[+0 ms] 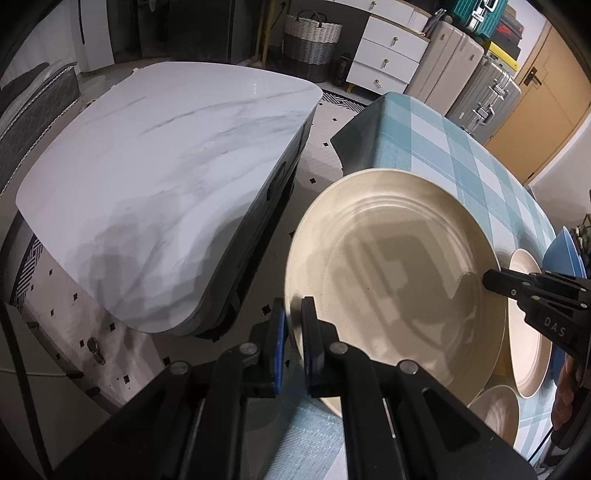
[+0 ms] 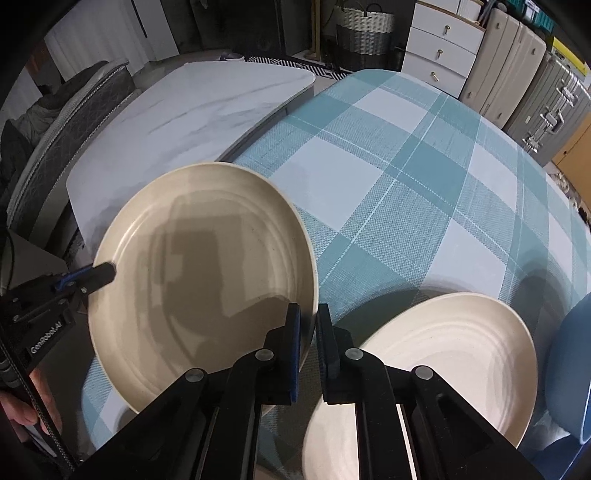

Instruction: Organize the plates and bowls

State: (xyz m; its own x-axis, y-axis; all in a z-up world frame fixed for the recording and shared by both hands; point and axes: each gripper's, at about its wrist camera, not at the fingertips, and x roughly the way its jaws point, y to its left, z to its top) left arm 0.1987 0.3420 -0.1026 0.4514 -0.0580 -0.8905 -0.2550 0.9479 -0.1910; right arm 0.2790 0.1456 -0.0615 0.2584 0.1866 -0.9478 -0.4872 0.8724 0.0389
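Both tools [image 1: 293, 332] [image 2: 308, 345] on plate [image 1: 399, 280] rim

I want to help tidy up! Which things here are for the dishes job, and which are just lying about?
For the job:
- big cream plate, held by left tongs and right tongs
- second cream plate
- blue bowl

Just lying about:
- suitcases
- woven basket
- white drawers
- marble table

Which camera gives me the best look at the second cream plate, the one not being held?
The right wrist view: the second cream plate lies largely unobstructed on the checked tablecloth. The left wrist view shows only a sliver of it, past the held plate and right gripper.
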